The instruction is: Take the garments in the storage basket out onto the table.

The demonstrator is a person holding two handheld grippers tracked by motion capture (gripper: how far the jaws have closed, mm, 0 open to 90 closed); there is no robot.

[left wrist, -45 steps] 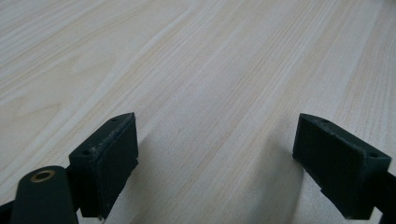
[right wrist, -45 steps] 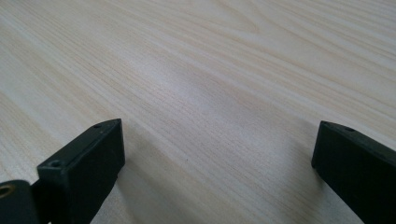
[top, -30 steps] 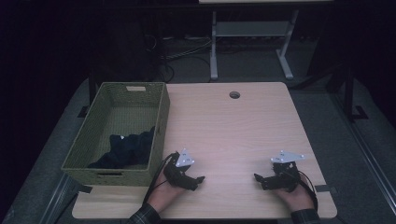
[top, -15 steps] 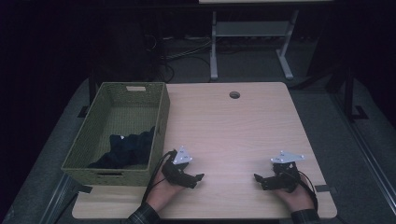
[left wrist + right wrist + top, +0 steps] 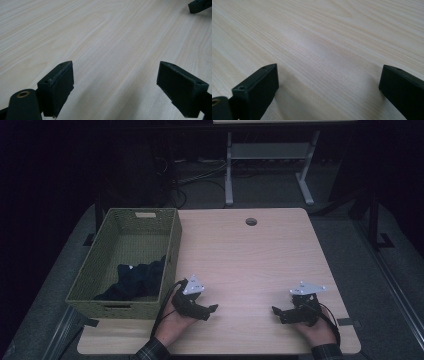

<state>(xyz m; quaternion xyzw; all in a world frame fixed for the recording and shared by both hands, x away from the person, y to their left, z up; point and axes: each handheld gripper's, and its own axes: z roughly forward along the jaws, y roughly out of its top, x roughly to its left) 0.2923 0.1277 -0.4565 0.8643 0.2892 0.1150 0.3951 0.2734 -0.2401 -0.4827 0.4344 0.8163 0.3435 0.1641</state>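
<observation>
1 woven basket (image 5: 102, 285) holds 1 dark cloth (image 5: 134, 281); beside it, the left gripper (image 5: 207, 310) and right gripper (image 5: 280, 313) rest released on the table (image 5: 250, 255).

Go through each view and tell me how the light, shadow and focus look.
High view: the room behind is nearly black, the table evenly lit, the dark cloth in the basket lacks detail. Left gripper view: wood grain sharp, soft shadows under the left gripper. Right gripper view: a pale sheen mid-table, near the right gripper slightly soft.
</observation>
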